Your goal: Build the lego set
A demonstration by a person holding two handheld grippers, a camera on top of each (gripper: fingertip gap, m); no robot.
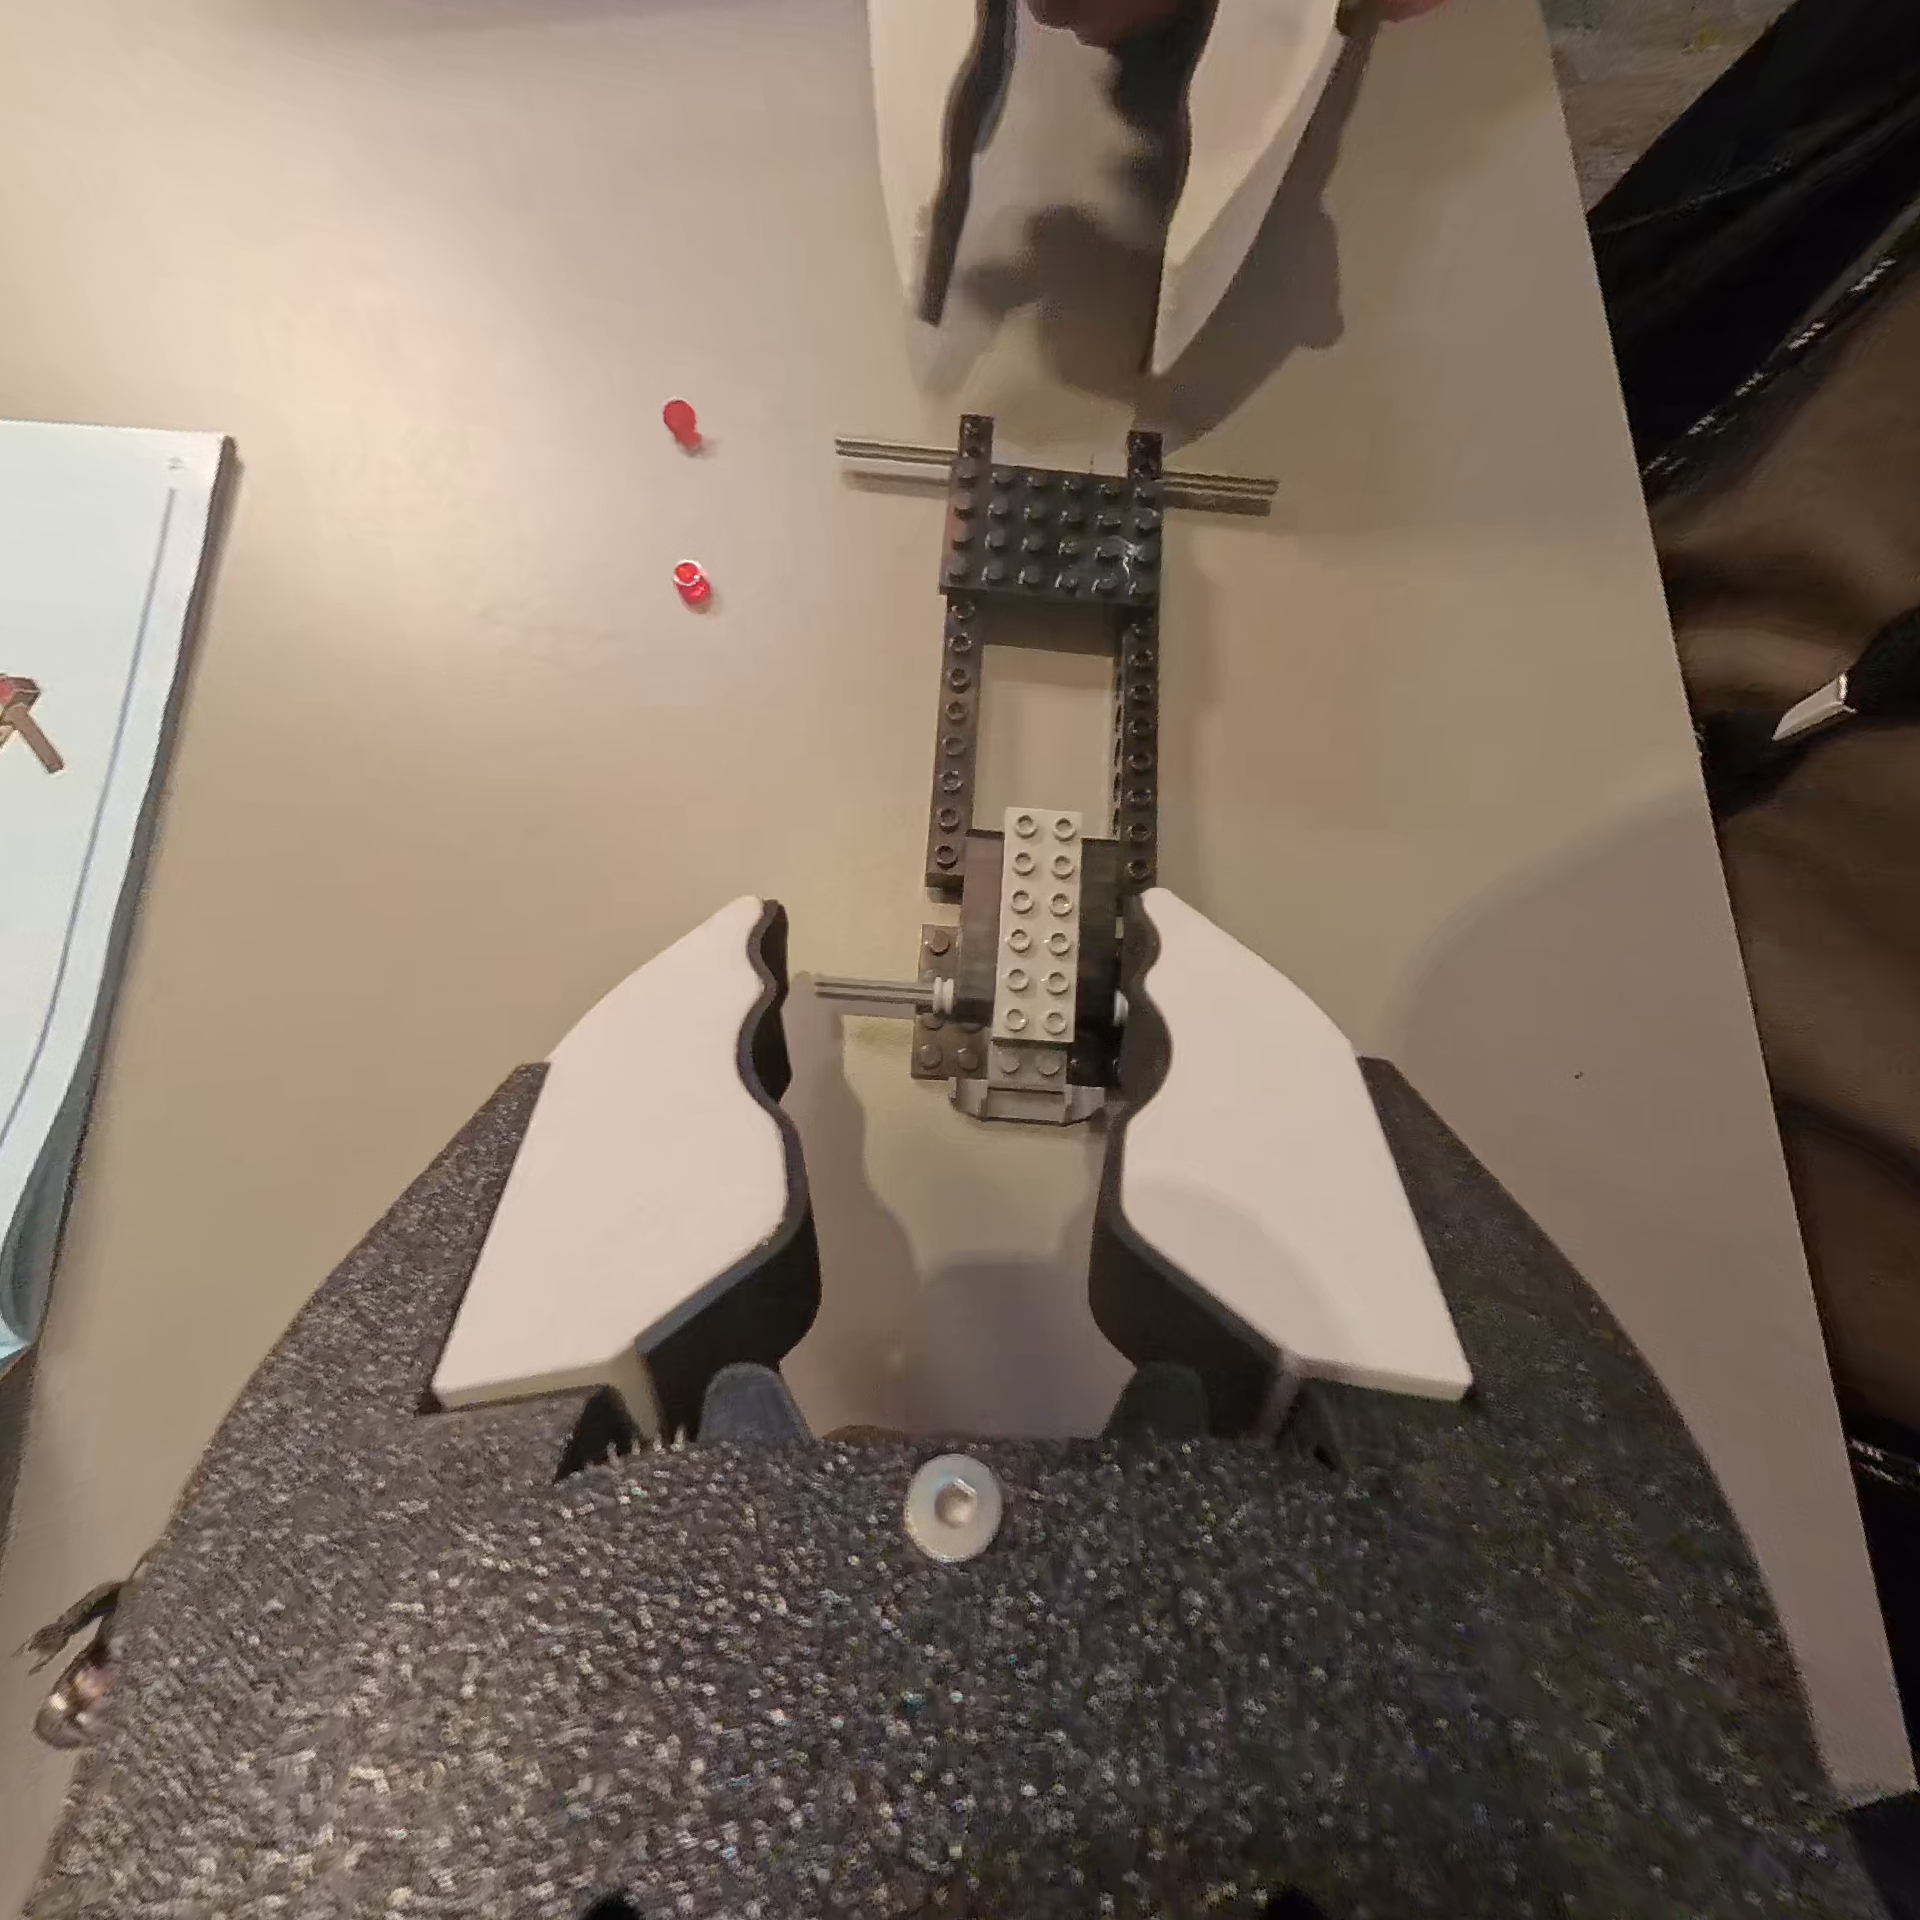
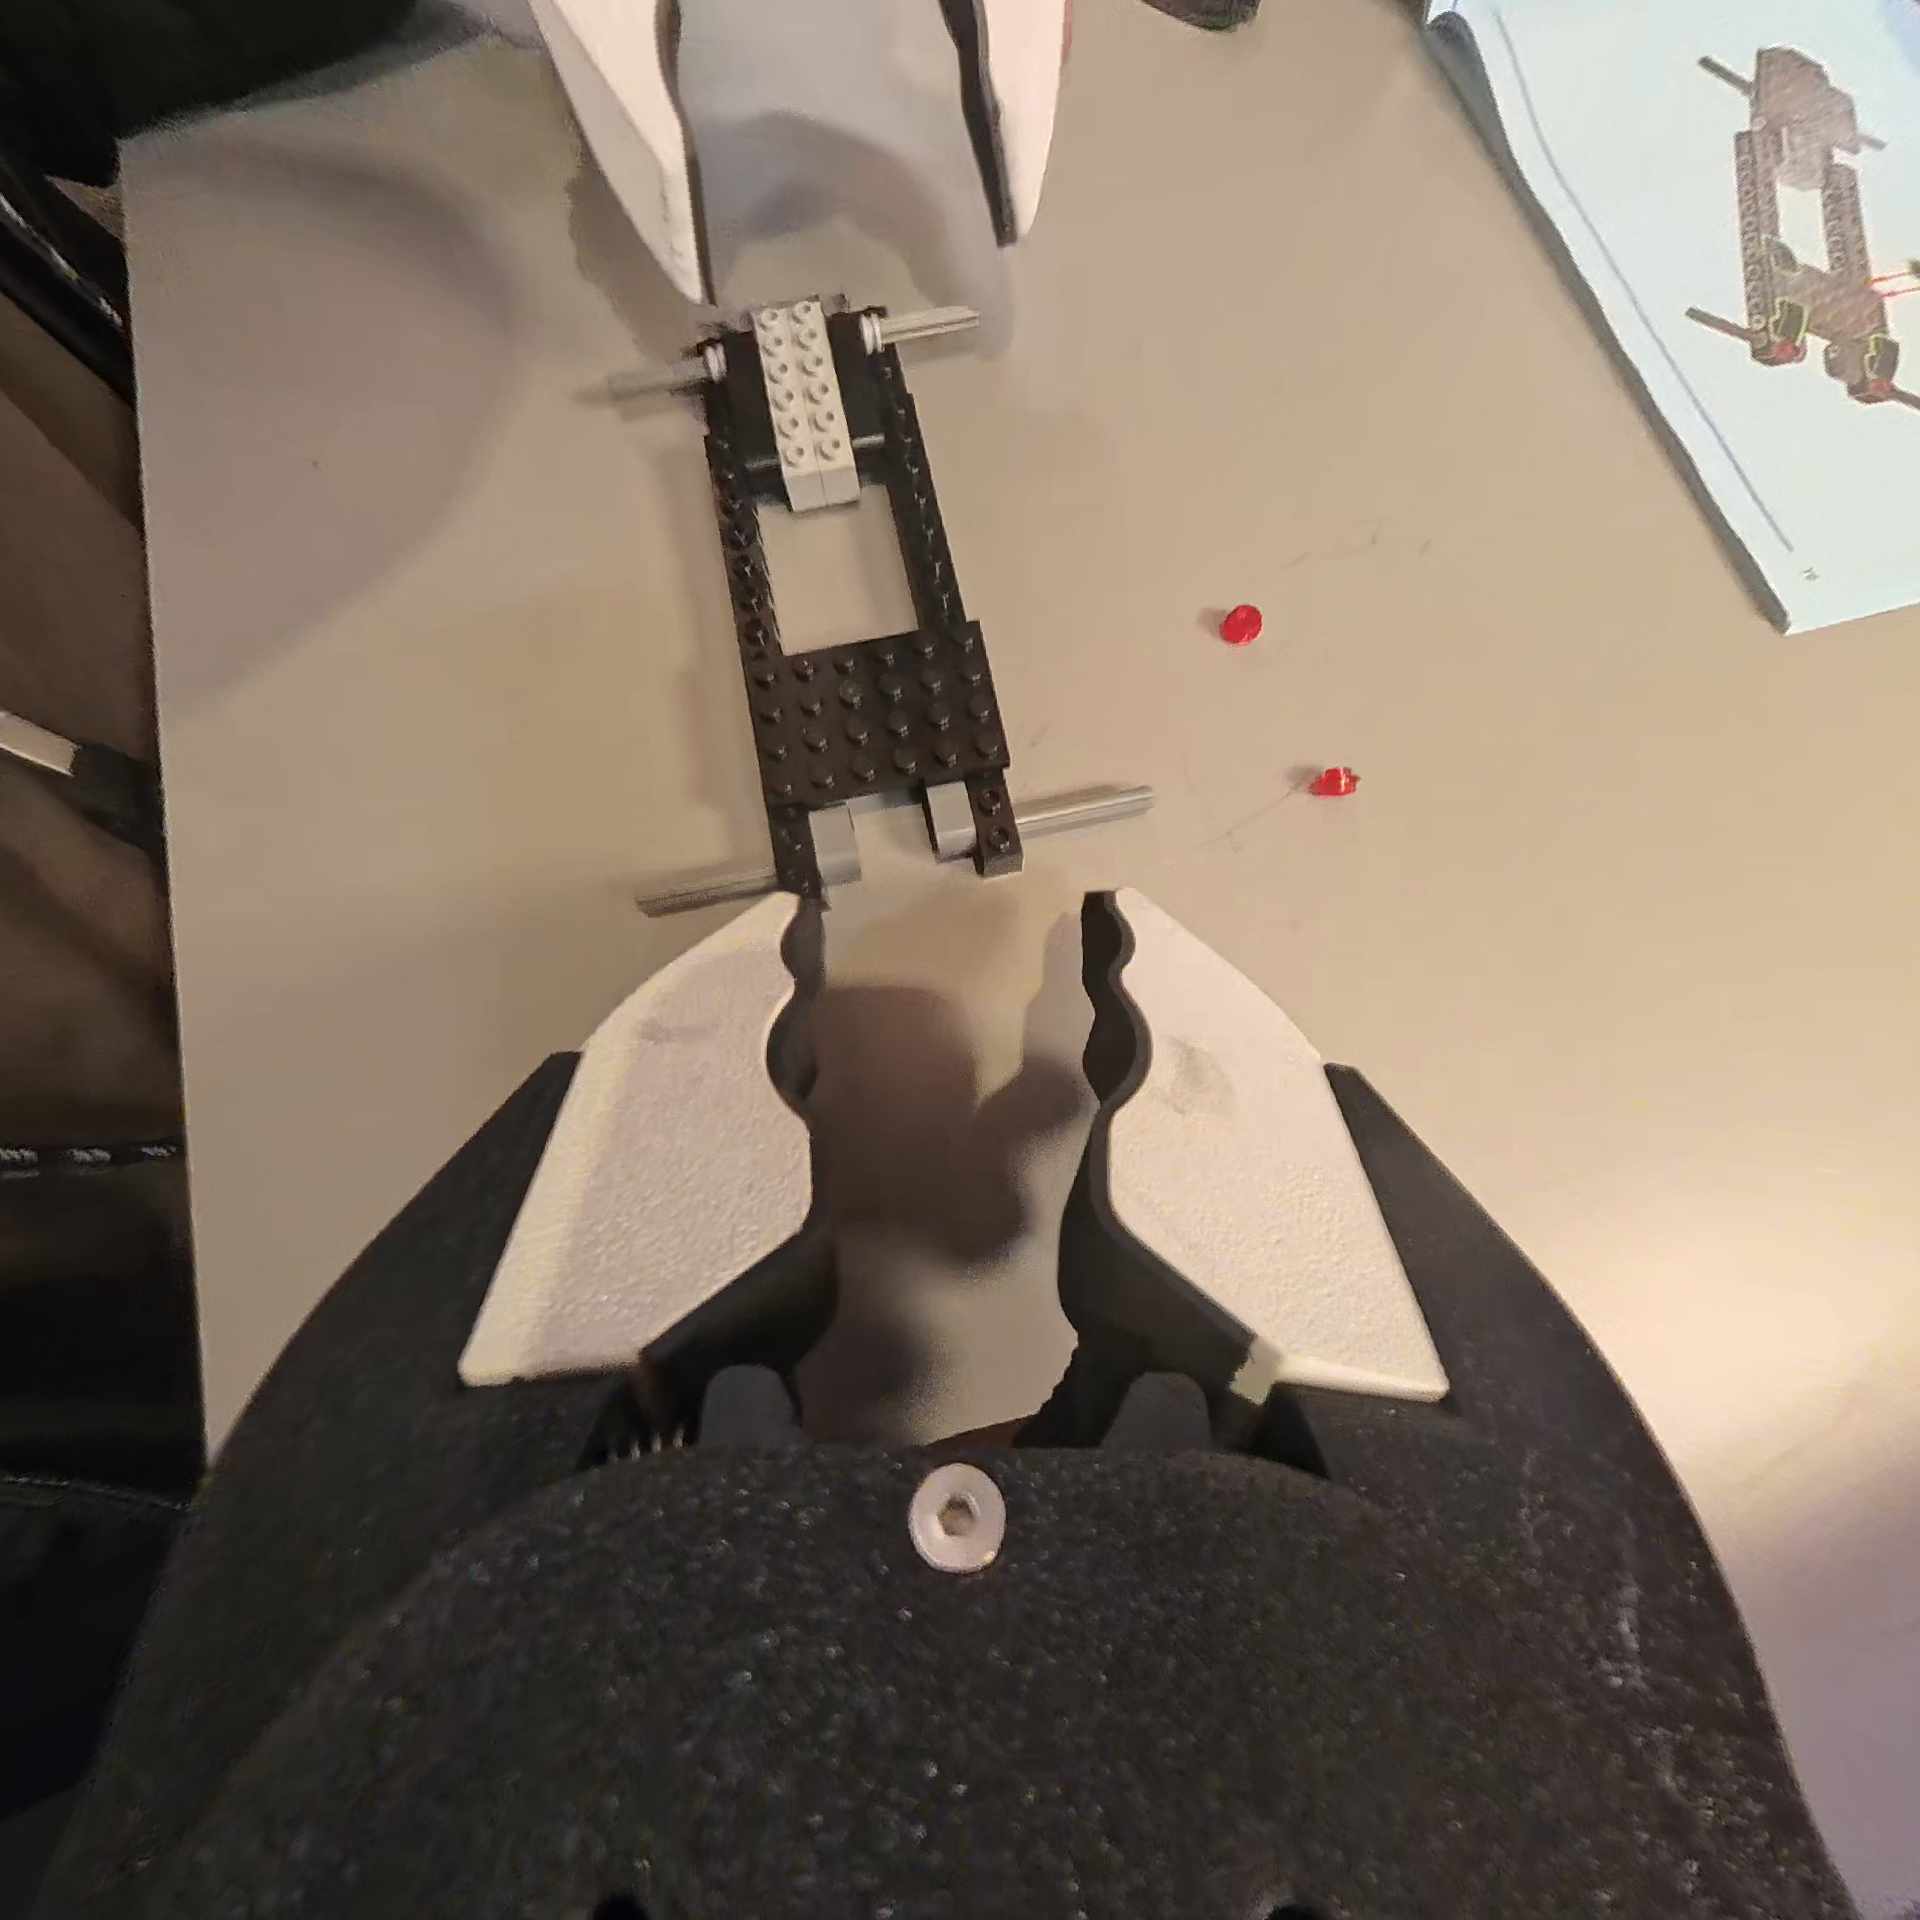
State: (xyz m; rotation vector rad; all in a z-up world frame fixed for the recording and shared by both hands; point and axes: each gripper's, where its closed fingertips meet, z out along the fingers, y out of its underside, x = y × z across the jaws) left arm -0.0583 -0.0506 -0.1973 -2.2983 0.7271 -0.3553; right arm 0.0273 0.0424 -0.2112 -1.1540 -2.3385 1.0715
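Two grippers are being held apart-jawed at opposite ends of a black brick chassis [image 1: 1049, 675] lying near the desk [image 1: 416, 260] edge: the left gripper [image 1: 956, 977] is straddling its grey-brick end, pad contact unclear; the right gripper [image 2: 951, 935] is gripping nothing. Two red studs [image 1: 688, 582] are lying beside it.

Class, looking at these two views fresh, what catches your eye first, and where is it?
A long black brick frame lies mid-table, with a light grey studded brick on one end. An open gripper faces each end: the left gripper and the right gripper. Two small red pieces lie beside the frame.
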